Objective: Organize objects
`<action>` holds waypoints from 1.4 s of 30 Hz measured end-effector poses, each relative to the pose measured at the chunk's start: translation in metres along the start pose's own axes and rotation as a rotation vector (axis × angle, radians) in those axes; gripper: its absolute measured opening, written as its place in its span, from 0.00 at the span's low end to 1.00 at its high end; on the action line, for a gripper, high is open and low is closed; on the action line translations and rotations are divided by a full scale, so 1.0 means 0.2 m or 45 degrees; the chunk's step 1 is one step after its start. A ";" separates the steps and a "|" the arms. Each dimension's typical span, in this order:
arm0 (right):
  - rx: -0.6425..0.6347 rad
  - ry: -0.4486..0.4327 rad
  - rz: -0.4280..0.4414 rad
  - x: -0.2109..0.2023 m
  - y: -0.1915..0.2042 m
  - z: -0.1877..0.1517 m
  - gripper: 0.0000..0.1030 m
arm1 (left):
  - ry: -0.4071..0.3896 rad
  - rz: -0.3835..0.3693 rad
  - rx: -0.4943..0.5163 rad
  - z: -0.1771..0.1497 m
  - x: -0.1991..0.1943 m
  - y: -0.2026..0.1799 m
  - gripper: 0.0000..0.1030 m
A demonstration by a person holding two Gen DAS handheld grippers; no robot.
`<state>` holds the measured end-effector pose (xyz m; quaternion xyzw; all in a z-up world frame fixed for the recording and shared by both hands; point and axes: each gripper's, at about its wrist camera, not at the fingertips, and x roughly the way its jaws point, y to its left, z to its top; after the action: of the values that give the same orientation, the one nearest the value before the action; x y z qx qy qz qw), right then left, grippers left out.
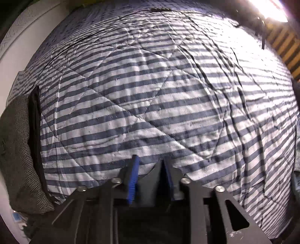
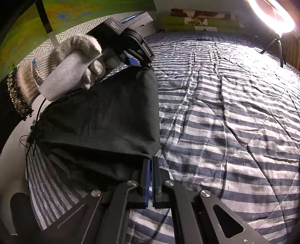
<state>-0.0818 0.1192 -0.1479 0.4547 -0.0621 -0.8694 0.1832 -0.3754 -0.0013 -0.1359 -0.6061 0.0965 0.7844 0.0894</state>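
- Item: black cloth (image 2: 105, 116), possibly a drawstring bag, since a knotted cord shows at its edge farthest from the ring lamp (image 2: 271, 16). It lies on the striped quilt (image 2: 225, 112), on the side of the bed away from the lamp.
- Long axis: the cloth's lamp-side edge is straight. It runs from a near corner at the right gripper (image 2: 152, 159) to a far corner under the left tool.
- Right gripper: the blue pads are pressed together with no gap. The cloth's near, lamp-side corner enters at the fingertips and looks pinched there.
- Left gripper (image 1: 150, 161): the pads stand a narrow gap apart and point steeply down at the quilt. In its own view nothing shows between them, only stripes beyond the tips.
- Left hand (image 2: 75, 62): gloved and wrapped round the tool's handle. In the right wrist view its nose sits just at the cloth's far, lamp-side corner. Whether it touches the cloth cannot be told.
- Governing relation: the two grippers stand at opposite ends of the same lamp-side edge. The right has its corner; the left appears not yet to have the far one.
- Judgement: the left jaws likely need to close on the far corner so the cloth can be lifted or folded along that edge.
- Risk: the pads may catch the quilt along with the cloth.
- Also present: a dark woven fabric (image 1: 16, 150), at the edge of the left wrist view farthest from the lamp.
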 end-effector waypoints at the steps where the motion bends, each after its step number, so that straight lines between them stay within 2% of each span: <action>1: -0.002 -0.003 0.003 0.00 0.00 0.00 0.01 | -0.013 0.016 -0.007 0.01 -0.01 0.01 0.19; 4: -0.009 -0.001 0.005 -0.02 -0.01 -0.03 0.01 | -0.036 -0.015 -0.069 0.03 -0.03 0.07 0.18; 6: -0.014 0.007 0.008 -0.03 -0.01 -0.05 0.01 | -0.047 0.012 -0.059 0.03 -0.05 0.09 0.18; 8: -0.017 -0.001 0.008 -0.05 -0.01 -0.06 0.01 | -0.049 -0.027 -0.066 0.02 -0.05 0.10 0.18; 9: -0.024 -0.002 0.011 -0.05 -0.01 -0.06 0.02 | -0.043 -0.053 -0.077 0.03 -0.05 0.11 0.29; 10: -0.020 0.006 0.015 -0.04 -0.02 -0.06 0.04 | -0.025 -0.098 -0.094 0.03 -0.05 0.12 0.55; 11: -0.011 0.009 0.014 -0.04 -0.02 -0.05 0.04 | -0.025 -0.134 -0.111 0.03 -0.06 0.12 0.65; 12: 0.000 0.017 0.019 -0.04 -0.03 -0.05 0.08 | -0.047 -0.140 -0.118 0.03 -0.07 0.11 0.73; 15: 0.021 -0.004 0.045 -0.06 -0.07 -0.03 0.29 | -0.063 -0.146 -0.077 0.03 -0.09 0.07 0.72; 16: 0.020 -0.014 0.053 -0.07 -0.08 -0.03 0.34 | -0.070 -0.099 -0.052 0.03 -0.08 0.04 0.55; 17: 0.025 -0.023 0.060 -0.08 -0.09 -0.02 0.35 | -0.064 -0.056 -0.035 0.02 -0.08 0.01 0.42; 18: 0.033 -0.027 0.059 -0.08 -0.10 -0.01 0.35 | -0.047 -0.028 -0.027 0.02 -0.06 0.00 0.24; 20: 0.036 -0.032 0.051 -0.06 -0.11 0.00 0.35 | -0.038 -0.027 -0.045 0.02 -0.04 0.01 0.23; 22: 0.033 -0.021 0.052 -0.04 -0.11 0.01 0.35 | -0.051 -0.010 -0.041 0.01 -0.05 0.01 0.11; 25: 0.058 0.007 0.107 0.01 -0.11 0.02 0.35 | -0.053 -0.013 -0.045 0.01 -0.03 -0.01 0.10; 26: 0.061 0.013 0.121 0.03 -0.11 0.02 0.29 | -0.055 0.010 -0.053 0.02 -0.03 0.00 0.10; 27: 0.044 0.050 0.130 0.05 -0.10 0.02 0.05 | -0.065 0.066 -0.067 0.03 -0.01 0.02 0.12; 28: 0.013 0.116 0.139 0.08 -0.08 0.01 0.03 | -0.087 0.149 -0.092 0.03 -0.03 0.04 0.13; 29: 0.000 0.111 0.131 0.08 -0.08 0.01 0.03 | -0.114 0.182 -0.116 0.03 -0.05 0.07 0.14; 33: 0.001 0.111 0.127 0.05 -0.10 0.03 0.07 | -0.245 0.115 -0.150 -0.03 -0.20 0.13 0.14; 35: 0.051 0.106 0.146 0.03 -0.14 0.03 0.07 | -0.238 -0.009 -0.096 -0.09 -0.23 0.09 0.15; 37: 0.082 0.105 0.156 0.03 -0.15 0.04 0.07 | -0.189 -0.114 -0.050 -0.12 -0.20 0.03 0.15; 39: 0.093 0.099 0.158 0.03 -0.15 0.04 0.07 | -0.138 -0.168 -0.006 -0.14 -0.14 -0.06 0.15; 41: 0.055 0.133 0.141 0.06 -0.12 0.03 0.07 | -0.109 -0.098 0.017 -0.12 -0.04 -0.13 0.15; 42: 0.036 0.150 0.138 0.07 -0.11 0.03 0.07 | -0.089 -0.039 0.014 -0.11 0.00 -0.14 0.23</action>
<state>-0.0989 0.1332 -0.1609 0.5037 -0.0880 -0.8289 0.2270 -0.3484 0.0202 -0.1419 -0.5792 0.0883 0.8031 0.1082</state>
